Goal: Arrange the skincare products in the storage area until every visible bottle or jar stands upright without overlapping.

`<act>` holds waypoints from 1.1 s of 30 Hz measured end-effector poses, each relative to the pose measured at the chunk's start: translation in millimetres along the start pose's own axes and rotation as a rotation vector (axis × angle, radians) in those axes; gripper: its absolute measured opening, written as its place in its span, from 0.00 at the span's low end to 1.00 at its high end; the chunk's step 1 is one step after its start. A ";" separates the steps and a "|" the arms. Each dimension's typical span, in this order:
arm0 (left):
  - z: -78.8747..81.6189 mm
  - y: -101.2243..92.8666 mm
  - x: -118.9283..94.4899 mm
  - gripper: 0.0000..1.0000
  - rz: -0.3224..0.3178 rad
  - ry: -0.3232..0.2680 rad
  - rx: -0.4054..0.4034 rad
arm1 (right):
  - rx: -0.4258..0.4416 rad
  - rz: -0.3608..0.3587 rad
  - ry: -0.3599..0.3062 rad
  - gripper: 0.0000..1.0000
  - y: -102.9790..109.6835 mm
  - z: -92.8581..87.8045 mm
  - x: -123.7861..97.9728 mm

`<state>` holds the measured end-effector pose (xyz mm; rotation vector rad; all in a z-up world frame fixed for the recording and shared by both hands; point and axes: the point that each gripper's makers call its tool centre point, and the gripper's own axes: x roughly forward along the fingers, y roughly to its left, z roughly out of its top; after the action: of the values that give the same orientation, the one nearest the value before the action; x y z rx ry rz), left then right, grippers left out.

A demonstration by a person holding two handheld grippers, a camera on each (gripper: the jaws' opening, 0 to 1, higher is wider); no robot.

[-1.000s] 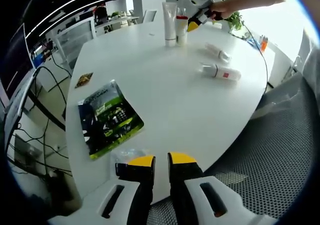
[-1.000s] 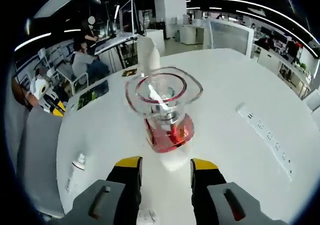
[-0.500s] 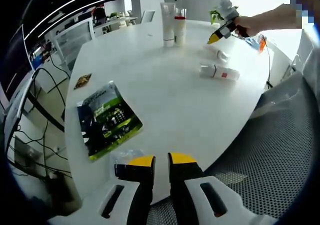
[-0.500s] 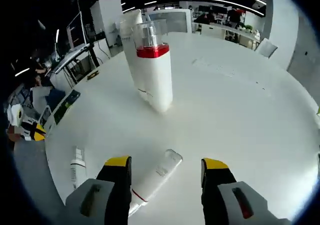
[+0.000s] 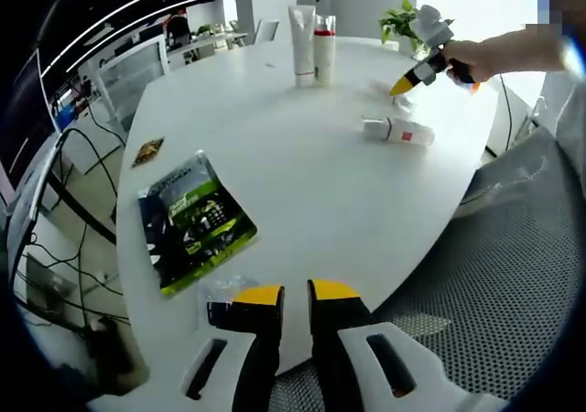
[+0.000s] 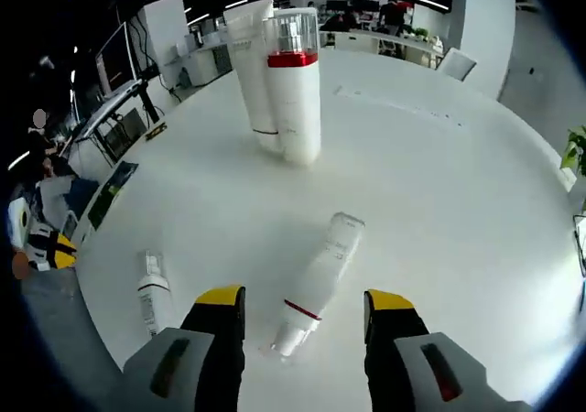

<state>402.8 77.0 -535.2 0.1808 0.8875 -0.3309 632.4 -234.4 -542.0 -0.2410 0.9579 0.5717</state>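
On table: 2 tubes [image 6: 316, 284] flat | right jaws apart | left jaws clenched (empty) | labels unreadable

A green and black packet [image 5: 194, 220] lies flat on the white surface [image 5: 302, 174]. A small dark sachet [image 5: 150, 149] sits near it. A potted plant [image 5: 400, 16] stands beyond the far edge.

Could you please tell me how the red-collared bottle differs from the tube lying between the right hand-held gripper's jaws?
The red-collared bottle stands upright; the slim tube lies on its side. The bottle is wider, with a clear cap and a broad red band; the tube is narrower, with only a thin red line. Both are white and rest on the white table.
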 end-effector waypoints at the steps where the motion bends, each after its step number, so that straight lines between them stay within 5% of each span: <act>1: -0.4 -0.4 0.2 0.08 -0.002 0.002 0.001 | 0.000 -0.003 0.001 0.50 2.0 -2.3 0.0; 12: -3.1 -4.3 1.4 0.08 -0.019 0.017 0.010 | -0.090 -0.017 0.076 0.36 6.7 -35.4 4.2; 19: -5.0 -7.0 2.3 0.08 -0.031 0.029 0.018 | -0.134 -0.015 0.065 0.21 2.2 -34.2 1.6; 33: -2.1 -4.9 0.9 0.08 -0.027 0.010 -0.007 | -0.172 0.049 0.023 0.15 11.8 -30.1 -7.9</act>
<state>400.0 72.8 -537.3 0.1642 0.9017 -0.3525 601.1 -240.6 -551.9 -0.3794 0.9396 0.6992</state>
